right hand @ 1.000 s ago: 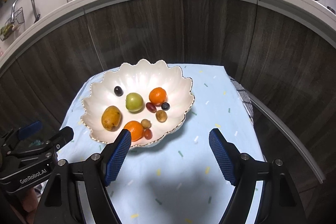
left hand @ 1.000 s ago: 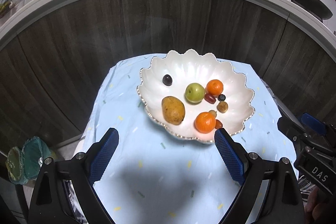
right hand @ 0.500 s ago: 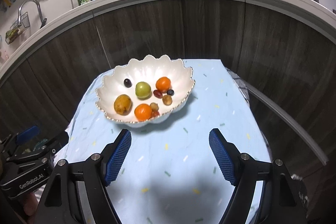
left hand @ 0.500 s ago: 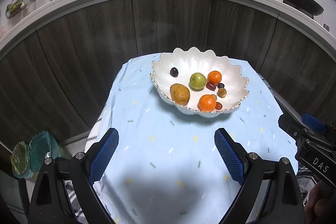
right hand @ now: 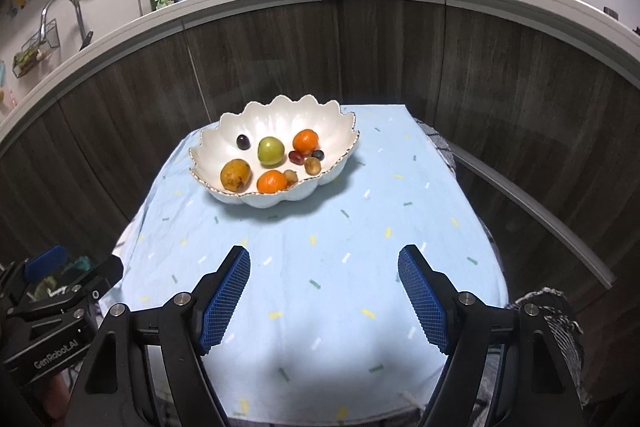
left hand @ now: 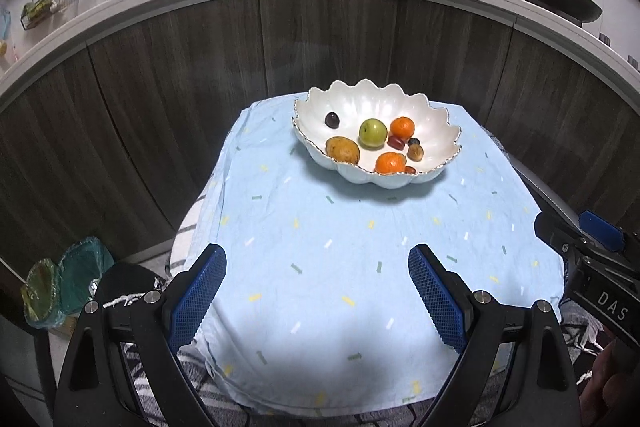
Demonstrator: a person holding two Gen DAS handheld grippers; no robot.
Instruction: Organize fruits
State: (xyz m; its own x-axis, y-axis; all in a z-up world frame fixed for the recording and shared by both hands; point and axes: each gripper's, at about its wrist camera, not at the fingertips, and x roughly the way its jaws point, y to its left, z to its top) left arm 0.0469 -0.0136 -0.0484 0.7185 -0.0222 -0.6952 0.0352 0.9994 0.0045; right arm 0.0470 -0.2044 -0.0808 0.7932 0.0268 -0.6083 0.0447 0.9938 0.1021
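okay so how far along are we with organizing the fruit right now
Done, by the look of it: all the visible fruit sits inside the white bowl, including the pear, green apple and two oranges. In hand: nothing; the left gripper and right gripper are open and empty over the blue cloth. Left: no loose fruit shows on the cloth.

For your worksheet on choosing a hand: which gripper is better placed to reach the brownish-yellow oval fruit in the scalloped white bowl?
Probably the left gripper. The brownish-yellow oval fruit lies on the scalloped white bowl's left side, nearly straight ahead of it; the right gripper sees it left of centre. Both are open and empty.
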